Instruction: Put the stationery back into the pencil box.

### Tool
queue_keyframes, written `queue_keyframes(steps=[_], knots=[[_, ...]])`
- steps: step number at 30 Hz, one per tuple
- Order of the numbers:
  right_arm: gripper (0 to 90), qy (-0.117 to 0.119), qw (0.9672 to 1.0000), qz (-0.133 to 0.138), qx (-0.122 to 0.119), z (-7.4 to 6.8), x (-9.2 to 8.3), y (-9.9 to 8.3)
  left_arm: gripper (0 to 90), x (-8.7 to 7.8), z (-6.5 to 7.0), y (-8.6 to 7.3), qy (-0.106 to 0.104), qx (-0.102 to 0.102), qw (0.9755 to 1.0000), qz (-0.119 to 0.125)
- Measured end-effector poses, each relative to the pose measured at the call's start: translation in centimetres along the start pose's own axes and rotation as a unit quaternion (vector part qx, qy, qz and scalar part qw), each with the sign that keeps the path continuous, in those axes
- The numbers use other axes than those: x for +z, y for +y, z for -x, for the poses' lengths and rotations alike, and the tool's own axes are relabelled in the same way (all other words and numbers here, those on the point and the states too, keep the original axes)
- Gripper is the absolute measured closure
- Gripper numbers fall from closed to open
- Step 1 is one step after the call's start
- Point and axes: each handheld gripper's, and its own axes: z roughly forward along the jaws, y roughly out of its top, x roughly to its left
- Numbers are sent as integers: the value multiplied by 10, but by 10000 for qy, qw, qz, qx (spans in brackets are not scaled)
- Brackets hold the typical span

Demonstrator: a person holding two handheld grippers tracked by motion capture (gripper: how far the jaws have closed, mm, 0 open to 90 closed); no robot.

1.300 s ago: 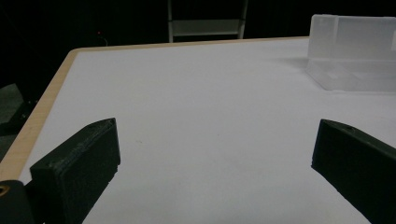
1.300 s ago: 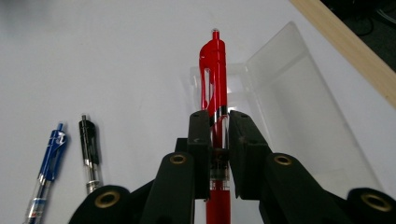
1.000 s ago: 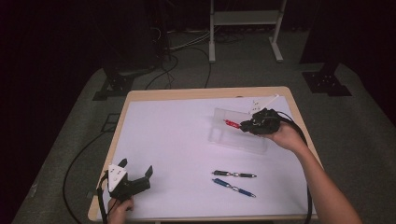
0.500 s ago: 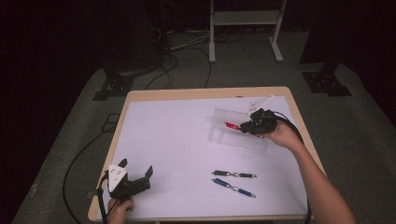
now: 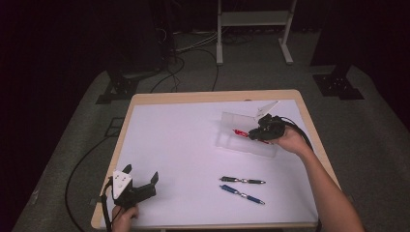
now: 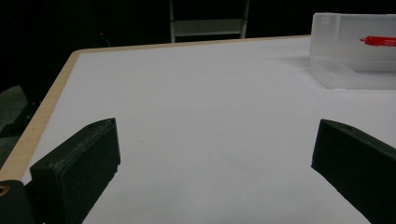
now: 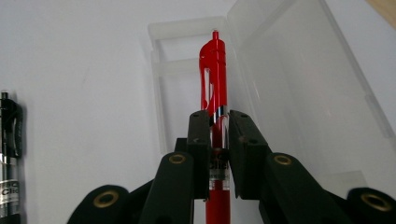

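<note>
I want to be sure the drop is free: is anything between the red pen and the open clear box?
Nothing visible. The right gripper holds the red pen over the clear box, whose lid is open to the side.

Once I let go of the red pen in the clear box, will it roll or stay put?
The red pen is round and glossy, so it may roll a little, though its clip should probably stop it. The clear box has raised walls that would likely contain it. The right tool grips the thin barrel, so it could pivot if bumped.
</note>
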Motion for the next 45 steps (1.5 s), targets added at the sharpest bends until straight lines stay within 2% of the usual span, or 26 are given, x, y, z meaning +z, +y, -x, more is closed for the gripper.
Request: queue_keyframes(steps=[21,28,34,40,45], knots=[[783,51,9994,-319,83,8,24,-11,4,0,1,0,-5,46,10000,-4],[783,70,9990,-428,89,7,29,-12,4,0,1,0,2,48,10000,-4],[781,66,9990,-441,71,7,33,-13,4,0,1,0,1,44,10000,1],[739,49,9991,-423,93,7,33,-15,4,0,1,0,2,51,10000,-2],[703,36,9996,-255,91,2,25,-19,4,0,1,0,-2,42,10000,-5]])
